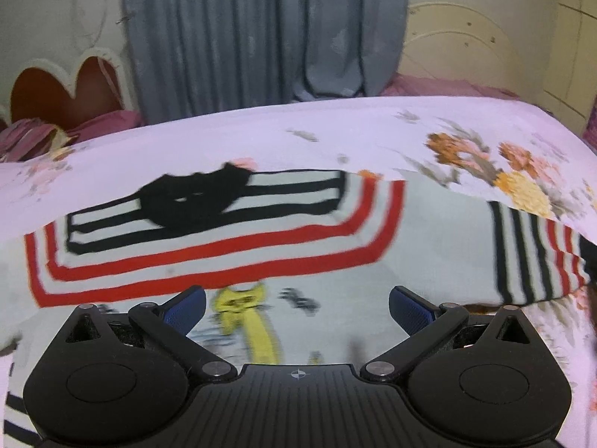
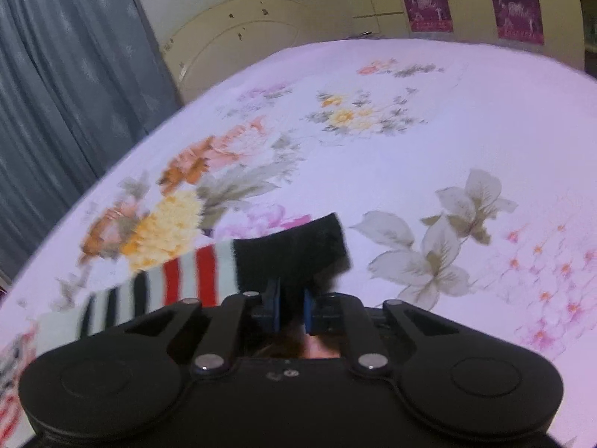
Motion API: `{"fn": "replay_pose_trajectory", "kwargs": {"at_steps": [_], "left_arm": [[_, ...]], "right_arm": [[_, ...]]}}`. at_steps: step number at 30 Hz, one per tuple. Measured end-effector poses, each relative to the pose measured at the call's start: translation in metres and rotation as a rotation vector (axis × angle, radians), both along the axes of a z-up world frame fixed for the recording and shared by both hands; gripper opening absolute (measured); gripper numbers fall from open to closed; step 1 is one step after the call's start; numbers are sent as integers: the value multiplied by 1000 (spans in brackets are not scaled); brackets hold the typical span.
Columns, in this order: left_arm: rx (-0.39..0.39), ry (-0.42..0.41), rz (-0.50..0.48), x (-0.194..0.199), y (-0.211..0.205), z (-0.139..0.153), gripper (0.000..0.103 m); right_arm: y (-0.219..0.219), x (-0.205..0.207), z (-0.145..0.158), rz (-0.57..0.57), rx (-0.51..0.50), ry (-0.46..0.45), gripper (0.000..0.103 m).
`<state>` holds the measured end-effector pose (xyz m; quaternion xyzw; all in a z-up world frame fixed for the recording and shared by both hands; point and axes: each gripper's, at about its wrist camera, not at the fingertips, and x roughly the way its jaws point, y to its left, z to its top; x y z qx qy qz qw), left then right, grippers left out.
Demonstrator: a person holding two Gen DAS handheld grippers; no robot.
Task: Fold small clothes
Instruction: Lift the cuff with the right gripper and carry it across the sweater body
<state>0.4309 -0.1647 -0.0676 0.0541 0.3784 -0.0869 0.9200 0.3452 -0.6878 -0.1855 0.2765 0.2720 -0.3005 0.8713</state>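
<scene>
A small white sweater (image 1: 231, 261) with red and black stripes and a black collar (image 1: 194, 201) lies spread on the floral bed sheet (image 1: 373, 130). A yellow print (image 1: 257, 321) marks its front. My left gripper (image 1: 297, 308) hovers over that front, open, its blue pads (image 1: 186, 310) wide apart with nothing between them. The striped sleeve (image 1: 522, 257) stretches to the right. In the right wrist view that sleeve (image 2: 179, 280) ends in a black cuff (image 2: 298, 250). My right gripper (image 2: 292, 298) is shut on the cuff's near edge, low over the sheet (image 2: 410, 130).
A grey-blue curtain (image 1: 261, 37) hangs behind the bed. A heart-shaped headboard (image 1: 63, 89) and a pink pillow (image 1: 33, 138) stand at the far left. A cream wardrobe (image 2: 242, 37) with two pink posters (image 2: 429, 7) lies beyond the bed's far edge.
</scene>
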Motion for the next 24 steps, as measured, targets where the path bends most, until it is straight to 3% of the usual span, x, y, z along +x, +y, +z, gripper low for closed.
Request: {"fn": "replay_pose_trajectory", "kwargs": {"at_steps": [2,3,5,12,19,24], "left_arm": [[7,20,26,4,20,-5,103],[12,30,37,7,30,-7,103],[3,33,64,11,55,-12,103],[-46,41,156,24,141,-26,103],[-119,38,199,21,210,-29,102],[-157,49,236,20,241,-36,102]], "right_arm": [[15,14,8,60,-126,71,7],[28,20,16,108,-196,67,7],[51,32,31,196,-240,17,7],[173,87,57,542,-240,-60,7],[317,122,40,844,-262,-14,7],[393,129,19,1016,-289,33,7]]}}
